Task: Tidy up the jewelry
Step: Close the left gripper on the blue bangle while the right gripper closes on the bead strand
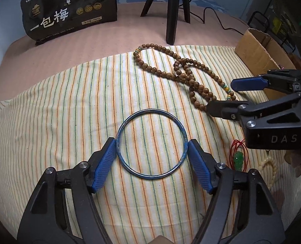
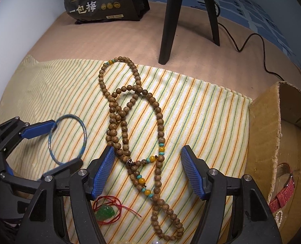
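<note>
A blue bangle lies flat on the striped cloth. My left gripper straddles it, its blue pads touching or almost touching the ring's left and right sides; the ring still rests on the cloth. The bangle and left gripper also show in the right wrist view. A long brown bead necklace lies in loops on the cloth. My right gripper is open above its lower part, a strand between the fingers, and shows in the left wrist view. A green pendant on red cord lies near it.
A cardboard box at the right holds a red strap and pearls. A black tripod and cable stand behind the cloth. A dark snack bag sits at the back left. Cream beads lie at the right.
</note>
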`<state>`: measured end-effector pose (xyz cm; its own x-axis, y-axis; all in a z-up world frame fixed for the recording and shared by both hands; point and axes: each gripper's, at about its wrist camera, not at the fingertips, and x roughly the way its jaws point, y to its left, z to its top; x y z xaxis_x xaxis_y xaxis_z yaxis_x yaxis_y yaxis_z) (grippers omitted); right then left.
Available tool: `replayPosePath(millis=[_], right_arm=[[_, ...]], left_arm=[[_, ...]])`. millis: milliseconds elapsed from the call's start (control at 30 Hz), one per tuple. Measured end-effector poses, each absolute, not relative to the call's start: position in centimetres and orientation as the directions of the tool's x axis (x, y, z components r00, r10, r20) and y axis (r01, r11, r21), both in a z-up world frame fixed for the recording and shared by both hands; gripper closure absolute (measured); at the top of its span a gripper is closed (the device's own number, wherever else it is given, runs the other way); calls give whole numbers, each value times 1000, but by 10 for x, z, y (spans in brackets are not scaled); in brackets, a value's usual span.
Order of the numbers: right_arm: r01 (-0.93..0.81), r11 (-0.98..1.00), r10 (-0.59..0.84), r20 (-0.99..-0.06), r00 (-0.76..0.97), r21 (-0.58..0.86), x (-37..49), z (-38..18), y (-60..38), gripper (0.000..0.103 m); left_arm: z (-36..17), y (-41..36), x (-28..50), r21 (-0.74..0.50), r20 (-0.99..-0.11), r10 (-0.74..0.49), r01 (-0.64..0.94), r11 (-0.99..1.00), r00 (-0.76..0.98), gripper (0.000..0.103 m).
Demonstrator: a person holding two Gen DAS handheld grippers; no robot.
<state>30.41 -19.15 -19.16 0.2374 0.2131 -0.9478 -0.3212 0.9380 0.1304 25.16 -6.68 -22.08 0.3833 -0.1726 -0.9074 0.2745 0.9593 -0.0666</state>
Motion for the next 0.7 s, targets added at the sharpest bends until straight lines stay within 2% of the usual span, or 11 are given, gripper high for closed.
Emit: replayPosePath(millis=[233,500,533,567,600,667,700], right_arm=[[-357,922,241,-945,224,150,301,-189,-183,36],[-411,911,153,-953,262,33,293,-195,-162,37],[-414,910,152,-952,265,30,292,-195,-159,43],[-416,908,158,-951,267,34,291,-194,-158,56],[-417,908,162,-949,269,37,290,-193,-156,62],[-416,908,168,-949,268,43,290,-191,-153,88],[-414,909,174,-948,265,51,290,-191,-152,89]], left_arm=[[-219,-51,249,-69,-904,-170,260,963,393,29],[-215,-34,247,-77,-901,-165,226,971,401,30],[-214,-32,247,-78,-901,-165,223,972,402,30],[-213,-31,246,-79,-900,-165,222,972,403,30],[-212,-30,245,-82,-899,-166,219,972,404,30],[-209,-27,243,-92,-898,-173,211,973,405,30],[-208,-27,242,-94,-897,-174,209,973,407,30]])
